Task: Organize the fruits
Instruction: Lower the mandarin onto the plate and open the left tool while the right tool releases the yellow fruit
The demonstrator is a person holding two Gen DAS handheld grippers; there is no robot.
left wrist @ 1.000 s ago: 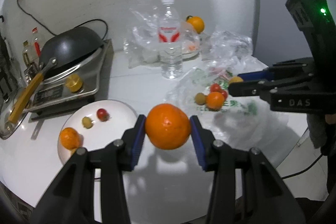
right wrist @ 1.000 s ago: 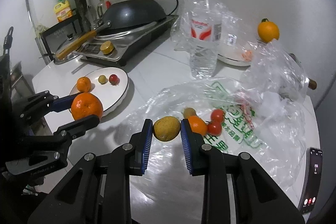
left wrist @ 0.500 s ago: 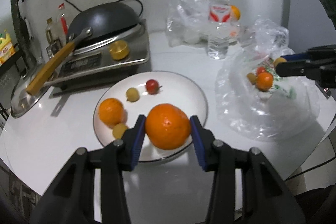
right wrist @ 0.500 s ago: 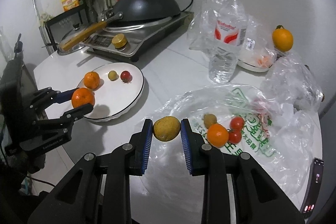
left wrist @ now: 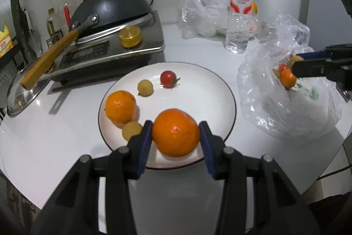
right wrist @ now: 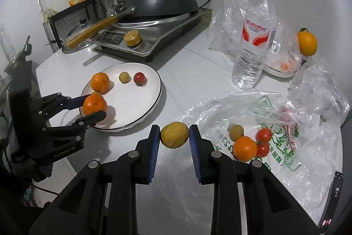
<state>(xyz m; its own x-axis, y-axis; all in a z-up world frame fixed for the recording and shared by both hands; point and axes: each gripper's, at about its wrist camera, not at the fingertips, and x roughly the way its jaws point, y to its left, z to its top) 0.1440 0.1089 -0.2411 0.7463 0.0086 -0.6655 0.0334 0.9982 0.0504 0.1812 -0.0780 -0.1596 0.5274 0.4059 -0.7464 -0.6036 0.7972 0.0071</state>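
Note:
My left gripper (left wrist: 176,136) is shut on a large orange (left wrist: 175,132) and holds it over the near rim of the white plate (left wrist: 204,80). The plate holds an orange (left wrist: 120,106), two small yellow fruits (left wrist: 145,86) and a cherry tomato (left wrist: 168,79). My right gripper (right wrist: 175,136) is shut on a yellow-brown fruit (right wrist: 175,134), held above the table between the plate (right wrist: 151,100) and the plastic bag (right wrist: 286,131). On the bag lie an orange (right wrist: 244,148), tomatoes (right wrist: 263,134) and a small brown fruit (right wrist: 236,132).
An induction cooker with a black wok (right wrist: 160,1) stands behind the plate. A water bottle (right wrist: 255,41), crumpled clear bags and an orange (right wrist: 307,42) on a dish stand at the back right. A phone (right wrist: 332,197) lies at the table's right edge.
My left gripper has carried the large orange from the bag side over to the plate and lower over its near rim. My right gripper has lifted the yellow-brown fruit and moved it toward the plate.

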